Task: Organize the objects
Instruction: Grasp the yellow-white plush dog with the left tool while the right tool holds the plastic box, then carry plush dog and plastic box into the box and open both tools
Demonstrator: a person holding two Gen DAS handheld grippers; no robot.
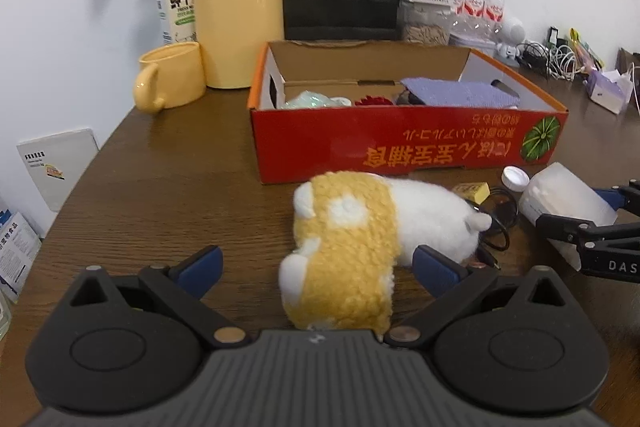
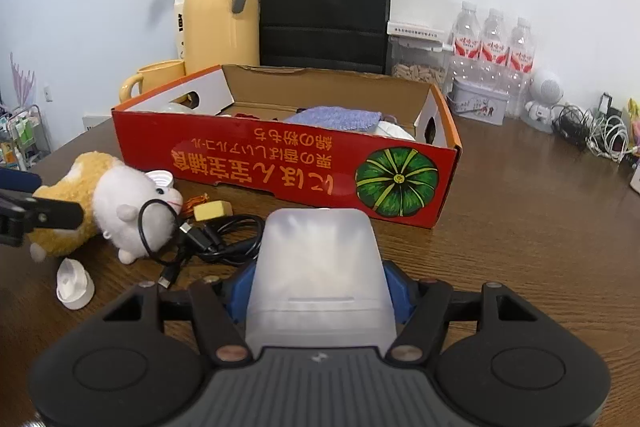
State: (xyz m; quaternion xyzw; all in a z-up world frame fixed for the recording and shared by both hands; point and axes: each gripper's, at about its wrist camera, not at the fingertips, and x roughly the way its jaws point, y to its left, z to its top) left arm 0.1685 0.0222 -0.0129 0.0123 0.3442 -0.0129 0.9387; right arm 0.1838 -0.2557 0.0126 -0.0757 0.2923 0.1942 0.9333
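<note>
Left wrist view: the left gripper (image 1: 320, 263) stands wide open around the plush toy (image 1: 360, 243), which lies on the table (image 1: 160, 167) just in front of the red box (image 1: 400, 147).

Right wrist view: the right gripper (image 2: 320, 291) appears clamped on the frosted plastic bottle (image 2: 316, 267), near the red box (image 2: 280, 163); a black cable (image 2: 216, 239) lies left of it.

Only readable bits: "DAS" in white on the right gripper (image 1: 616, 223) arm, and big upside-down orange Asian chars + pumpkin pic on the red box (image 2: 280, 167) front. Carton (image 1: 176, 3) has bold black chars too.
</note>
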